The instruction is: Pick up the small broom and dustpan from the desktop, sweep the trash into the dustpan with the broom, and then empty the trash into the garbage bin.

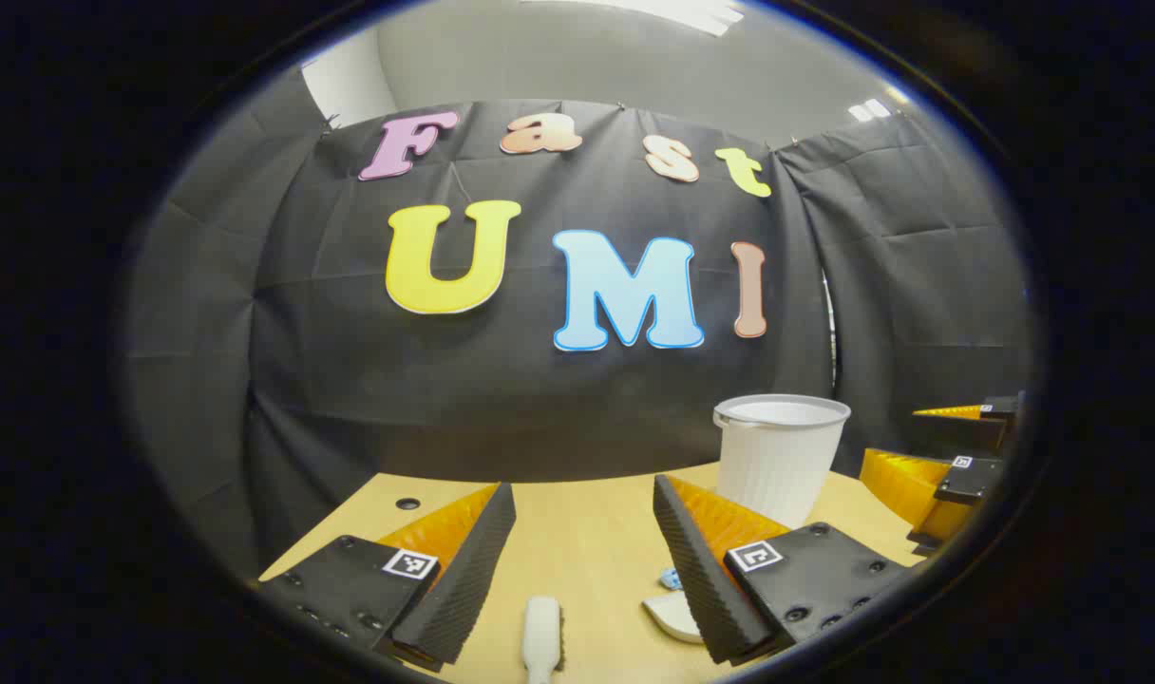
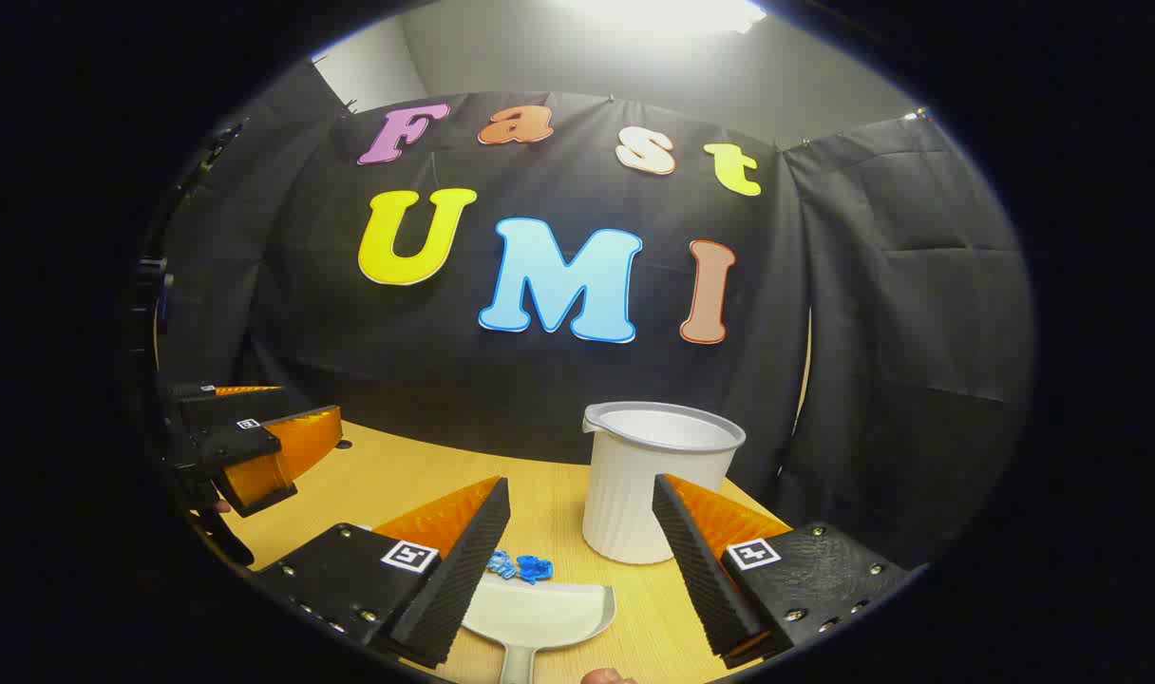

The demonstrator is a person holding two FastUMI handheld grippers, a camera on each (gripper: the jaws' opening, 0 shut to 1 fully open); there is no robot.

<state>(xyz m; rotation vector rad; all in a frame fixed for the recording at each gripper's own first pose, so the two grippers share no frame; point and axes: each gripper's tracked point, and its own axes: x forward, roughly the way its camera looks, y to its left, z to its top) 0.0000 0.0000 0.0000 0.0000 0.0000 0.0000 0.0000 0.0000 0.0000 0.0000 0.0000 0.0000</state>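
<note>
A: Looking along the left tongs [image 1: 585, 551], I see both ridged black-and-orange fingers spread wide, nothing between them but the pale wooden counter [image 1: 587, 518]. Below the gap lies the small white broom [image 1: 542, 636], handle toward the camera, flat on the counter.

B: And the dustpan?

A: The flat white plastic dustpan [image 1: 674, 616] shows as a pale edge just beside the right-hand finger, partly hidden by it. A small blue scrap of trash [image 1: 671, 577] lies near it, farther from the camera. The ribbed white plastic garbage bin [image 1: 780, 456] stands upright farther back, to the right.

B: From the right gripper view, the right tongs [image 2: 582, 546] are wide apart as well, holding nothing. The dustpan [image 2: 538, 608] lies between the fingers on the counter [image 2: 416, 475], its open mouth facing away. The crumpled blue trash [image 2: 520, 567] sits just beyond that mouth; whether it touches the lip I cannot tell.

A: The bin?

B: The bin [image 2: 649, 484] is upright behind the right-hand finger, near the dustpan. The left tongs [image 2: 274, 427] appear far off at the left edge, over the counter.
</note>
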